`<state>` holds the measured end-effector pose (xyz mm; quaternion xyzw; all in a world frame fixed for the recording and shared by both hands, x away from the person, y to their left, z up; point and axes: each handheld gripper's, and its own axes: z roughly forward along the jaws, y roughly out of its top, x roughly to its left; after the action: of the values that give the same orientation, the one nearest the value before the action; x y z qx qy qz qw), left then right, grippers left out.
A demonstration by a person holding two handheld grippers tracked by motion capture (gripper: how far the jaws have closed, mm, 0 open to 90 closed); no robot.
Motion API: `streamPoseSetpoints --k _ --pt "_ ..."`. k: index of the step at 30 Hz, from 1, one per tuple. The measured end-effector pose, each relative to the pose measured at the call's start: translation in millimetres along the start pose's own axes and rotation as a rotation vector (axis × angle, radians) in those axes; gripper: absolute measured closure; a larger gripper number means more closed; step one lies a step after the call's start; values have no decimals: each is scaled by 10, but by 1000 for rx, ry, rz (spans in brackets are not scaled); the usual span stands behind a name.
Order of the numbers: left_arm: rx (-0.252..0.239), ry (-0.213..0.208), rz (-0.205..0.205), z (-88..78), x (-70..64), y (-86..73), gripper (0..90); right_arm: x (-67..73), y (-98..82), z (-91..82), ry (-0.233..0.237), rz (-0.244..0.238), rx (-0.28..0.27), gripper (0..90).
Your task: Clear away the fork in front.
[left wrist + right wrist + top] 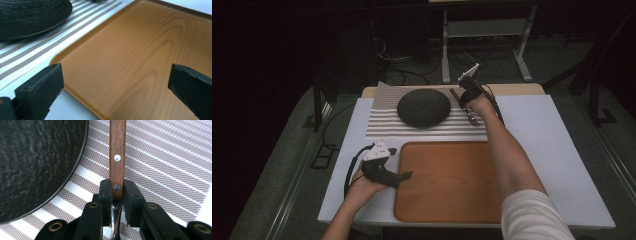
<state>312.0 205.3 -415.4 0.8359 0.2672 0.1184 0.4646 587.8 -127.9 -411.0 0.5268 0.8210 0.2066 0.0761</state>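
Note:
A utensil with a riveted wooden handle [117,150] lies on the striped placemat [162,165], just right of the black plate [37,165]. My right gripper [117,188] is shut on the handle's near end, where the metal shaft begins. From above, the right gripper [466,102] is at the plate's [423,107] right rim, and the handle's tip [454,92] pokes out beyond it. My left gripper [401,162] is held open at the left edge of the wooden tray [447,180]. In its own view the left gripper [115,77] has nothing between its jaws.
The placemat [382,125] lies at the back of the white tabletop [552,150], with the tray [130,57] in front of it. The plate [30,17] is beyond the tray's corner. Cables and a frame's legs [522,55] are on the floor behind the table.

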Motion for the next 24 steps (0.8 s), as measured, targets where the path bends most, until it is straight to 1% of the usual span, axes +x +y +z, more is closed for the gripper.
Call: streamPoseSetpoints --k 1,2,4,5,6,7,13,14,15,18,19,20,24 --pt "-1 -1 -2 -2 3 1 0 -15 -14 -42 4 -6 -13 767" --pt "-5 -4 -6 -2 5 0 0 -43 -48 -127 23 -9 -41 768" --pt "-8 -6 -9 -5 10 0 0 -50 -61 -159 29 -6 -51 767" --pt "-9 -5 -12 -6 11 0 0 -65 -85 -212 37 -8 -74 768" --pt "-12 -6 -14 -6 13 1 0 -82 -124 -292 56 -4 -101 768" --pt "-12 -6 -14 -6 13 1 0 -82 -124 -292 56 -4 -101 768" --pt "-12 1 -13 -7 9 4 0 -150 -323 -560 119 -13 -194 767" --pt "-16 2 -15 -10 10 8 0 -159 -414 -645 140 -26 -229 767" --pt "-22 0 -20 -12 11 9 0 -159 -414 -645 140 -26 -229 767" --pt "-30 0 -28 -10 15 13 0 -158 -559 -756 162 -48 -264 766" --pt "-29 1 -28 -9 16 13 0 -162 -609 -792 177 -51 -275 767" --pt "-27 2 -28 -8 17 12 0 -166 -714 -860 192 -59 -303 766" --pt "-32 8 -30 -11 16 16 0 -163 -925 -972 222 -71 -344 766"
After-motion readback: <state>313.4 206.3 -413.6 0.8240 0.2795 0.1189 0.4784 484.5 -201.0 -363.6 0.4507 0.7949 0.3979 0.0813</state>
